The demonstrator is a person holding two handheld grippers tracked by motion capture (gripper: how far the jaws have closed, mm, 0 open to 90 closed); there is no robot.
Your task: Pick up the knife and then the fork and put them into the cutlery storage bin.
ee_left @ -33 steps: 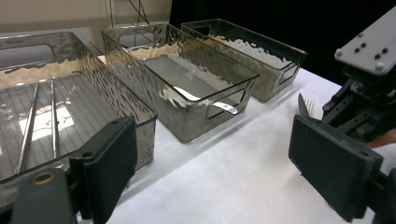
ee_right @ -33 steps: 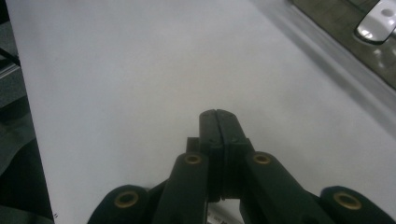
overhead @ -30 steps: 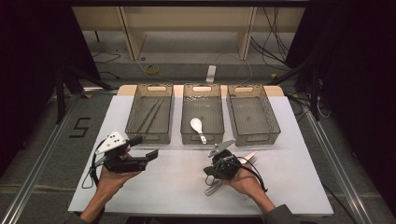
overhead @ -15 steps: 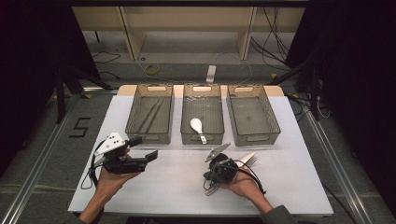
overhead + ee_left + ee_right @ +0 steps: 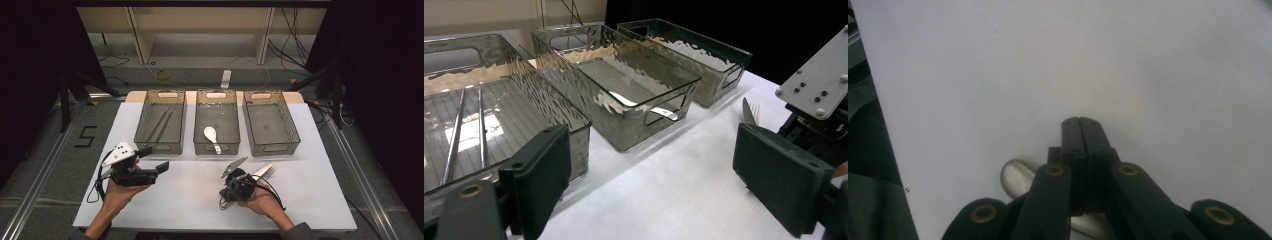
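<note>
White sheeting (image 5: pixel 200 200) is covering the table, with dark floor and cables lying around it. Three clear ribbed plastic bins are standing in a row: the left bin (image 5: pixel 161 121) is holding chopsticks (image 5: pixel 159 124), the middle bin (image 5: pixel 216 122) a white spoon (image 5: pixel 211 135). The left gripper (image 5: pixel 157 161) is hovering with jaws wide. The right gripper (image 5: pixel 1081 131) is clamping a metal fork (image 5: pixel 264 172) low over the sheeting.
</note>
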